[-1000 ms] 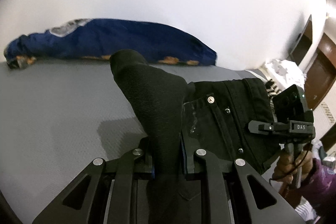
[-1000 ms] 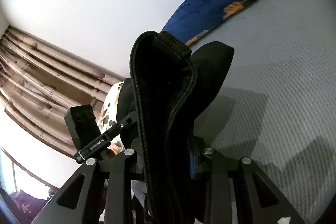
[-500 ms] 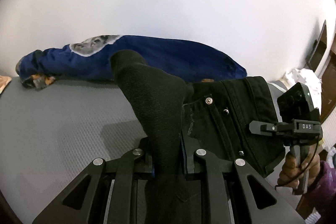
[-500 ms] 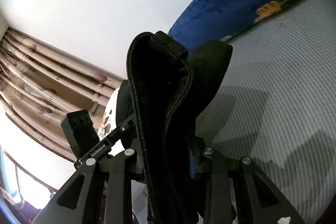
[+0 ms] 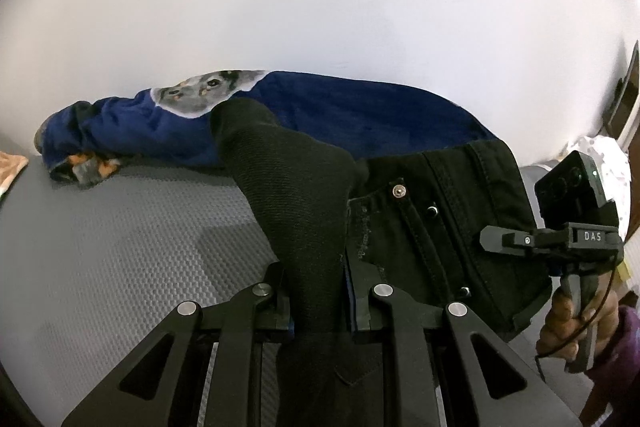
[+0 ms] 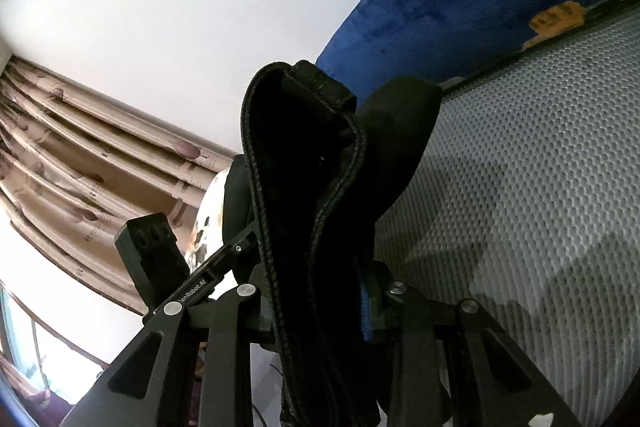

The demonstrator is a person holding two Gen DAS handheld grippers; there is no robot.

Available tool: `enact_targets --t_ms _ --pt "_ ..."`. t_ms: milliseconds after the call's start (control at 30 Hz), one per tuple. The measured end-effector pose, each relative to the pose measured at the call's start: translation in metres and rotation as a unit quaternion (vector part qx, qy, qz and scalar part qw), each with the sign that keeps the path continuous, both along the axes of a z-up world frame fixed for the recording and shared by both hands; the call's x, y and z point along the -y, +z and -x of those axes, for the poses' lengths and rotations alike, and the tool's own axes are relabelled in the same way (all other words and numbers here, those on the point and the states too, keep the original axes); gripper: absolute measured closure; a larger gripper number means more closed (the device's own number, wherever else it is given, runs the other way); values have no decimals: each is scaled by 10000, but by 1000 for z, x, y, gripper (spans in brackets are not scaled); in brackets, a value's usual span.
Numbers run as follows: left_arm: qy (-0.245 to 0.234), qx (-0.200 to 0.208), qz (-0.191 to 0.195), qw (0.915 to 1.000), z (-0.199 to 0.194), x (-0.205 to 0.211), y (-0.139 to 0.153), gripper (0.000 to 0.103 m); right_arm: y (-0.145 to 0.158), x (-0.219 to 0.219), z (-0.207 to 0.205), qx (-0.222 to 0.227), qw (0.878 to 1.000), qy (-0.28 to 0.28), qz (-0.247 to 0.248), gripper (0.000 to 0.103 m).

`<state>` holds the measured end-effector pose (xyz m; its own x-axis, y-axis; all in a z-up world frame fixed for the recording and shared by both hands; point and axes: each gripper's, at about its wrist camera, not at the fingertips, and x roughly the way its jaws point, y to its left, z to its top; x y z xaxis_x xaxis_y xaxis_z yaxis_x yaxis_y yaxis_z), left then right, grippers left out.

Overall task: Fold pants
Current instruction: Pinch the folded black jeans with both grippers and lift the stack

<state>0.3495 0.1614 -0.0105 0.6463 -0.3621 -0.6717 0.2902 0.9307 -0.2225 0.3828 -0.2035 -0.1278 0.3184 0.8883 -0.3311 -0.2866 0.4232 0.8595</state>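
Note:
The black pants (image 5: 432, 227) hang between my two grippers above the grey mattress (image 5: 120, 247). My left gripper (image 5: 320, 307) is shut on a bunched fold of the pants at the waist, next to the rivets and fly. My right gripper (image 6: 320, 307) is shut on the waistband edge of the pants (image 6: 304, 163), which stands up in front of its camera. The right gripper also shows at the right of the left wrist view (image 5: 560, 239), held in a hand. The lower part of the pants is hidden.
A blue blanket (image 5: 340, 115) with a dog print lies along the white wall at the far edge of the mattress; it also shows in the right wrist view (image 6: 480, 7). Beige curtains (image 6: 80, 167) hang at the left. A door frame (image 5: 624, 99) is at the far right.
Both grippers have tilted down and moved toward the wall with the pants held. The blue blanket looks nearer and lower in both views.

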Motion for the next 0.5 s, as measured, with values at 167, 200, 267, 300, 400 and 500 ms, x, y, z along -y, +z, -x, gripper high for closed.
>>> enact_targets --t_ms 167,200,267,300,400,500 --pt "-18 12 -86 10000 -9 0 -1 85 -4 -4 -13 -17 10000 -13 -32 76" --pt "-22 13 -100 9999 -11 0 -1 85 -2 -5 -14 -18 10000 -12 -28 76" --pt "-19 -7 -100 9999 -14 -2 -6 85 -4 -6 -19 -24 10000 -12 -27 76" --pt "-12 -19 -91 10000 -16 -3 -9 85 -4 -6 -20 -24 10000 -14 -22 76" --pt "2 -47 -90 9999 -22 -7 -18 85 -8 -7 -28 -38 10000 -38 -25 76" --pt "22 -104 -69 9999 -28 -11 -30 85 -10 -7 -34 -53 10000 -59 -17 76"
